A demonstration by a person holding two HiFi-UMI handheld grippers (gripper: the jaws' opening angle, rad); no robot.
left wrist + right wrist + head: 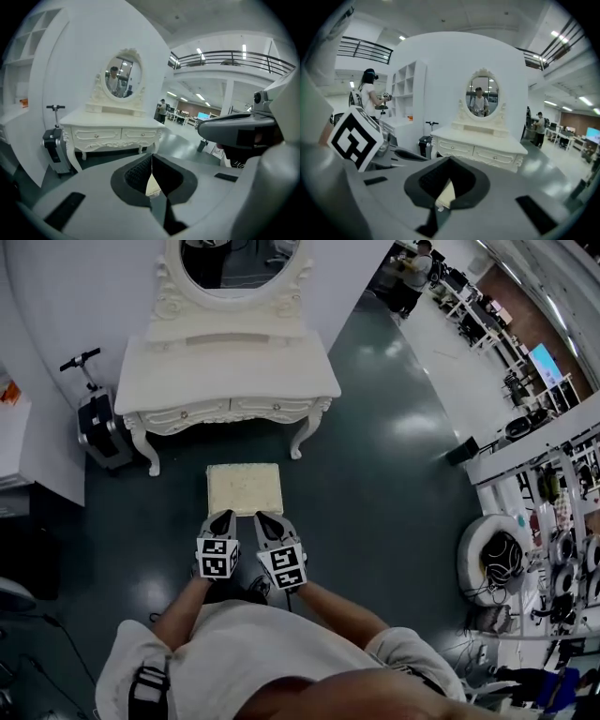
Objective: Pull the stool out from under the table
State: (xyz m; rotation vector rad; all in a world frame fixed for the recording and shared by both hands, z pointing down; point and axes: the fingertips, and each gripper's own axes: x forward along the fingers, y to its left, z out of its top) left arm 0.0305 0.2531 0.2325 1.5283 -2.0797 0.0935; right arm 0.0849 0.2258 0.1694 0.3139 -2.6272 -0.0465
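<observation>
The cream cushioned stool (pixel 244 487) stands on the dark floor in front of the white dressing table (pixel 225 371), apart from it and not under it. My left gripper (pixel 222 517) and right gripper (pixel 269 518) are side by side at the stool's near edge, both shut with nothing between the jaws. In the left gripper view the left gripper (pixel 151 161) points at the table (pixel 112 126), and a sliver of stool (pixel 153 186) shows below the shut jaws. The right gripper (pixel 449 166) shows the same, with the stool (pixel 447 194) below and the table (pixel 483 143) ahead.
A folded scooter (pixel 98 423) leans left of the table by a white shelf unit (pixel 14 442). A round white pod (pixel 492 559) and cluttered desks (pixel 562 474) lie to the right. A person (pixel 370 93) stands at the left in the right gripper view.
</observation>
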